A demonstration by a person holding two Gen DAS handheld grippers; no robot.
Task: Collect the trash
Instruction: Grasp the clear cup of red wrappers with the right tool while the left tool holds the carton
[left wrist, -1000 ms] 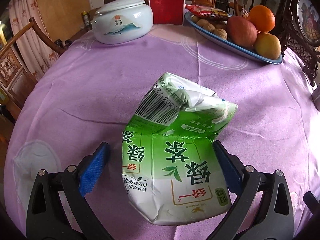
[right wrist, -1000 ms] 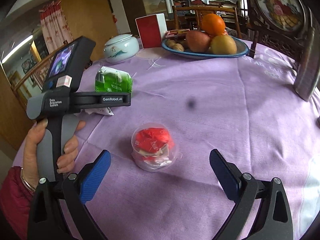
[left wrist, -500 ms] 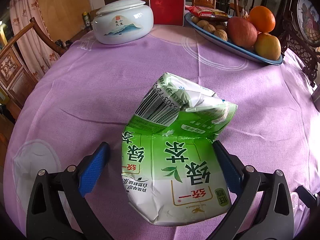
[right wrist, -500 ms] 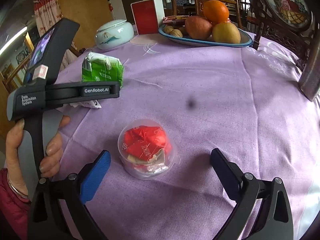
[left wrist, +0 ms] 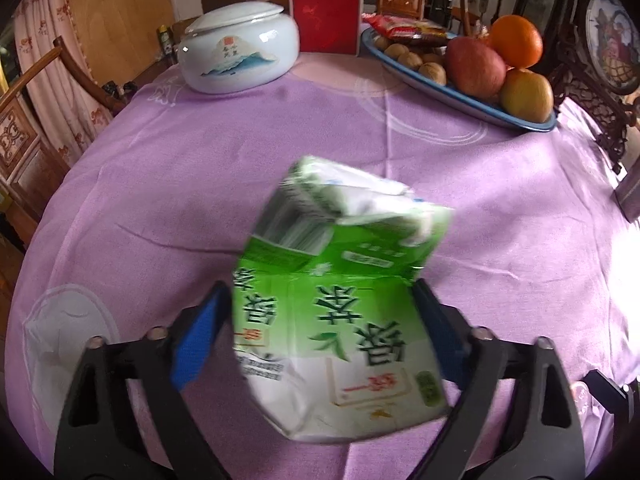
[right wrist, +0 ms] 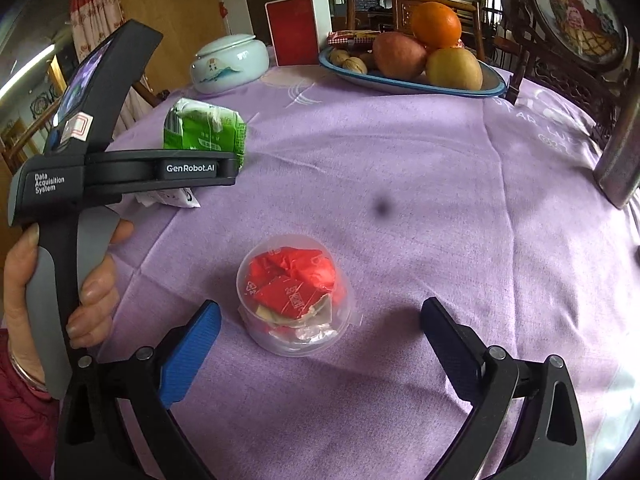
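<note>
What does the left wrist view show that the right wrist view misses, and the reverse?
Left wrist only: the left gripper closing, pads at the crushed green tea carton, its printed front facing the camera. Right wrist only: the clear plastic cup stuffed with red wrappers, between the open right gripper's fingers, and a hand on the other handle. Both: the carton, white lidded jar, red box, fruit tray.

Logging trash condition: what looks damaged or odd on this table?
The green tea carton between the closing left gripper pads is crushed and bent. A clear plastic cup holds crumpled red wrappers.
</note>
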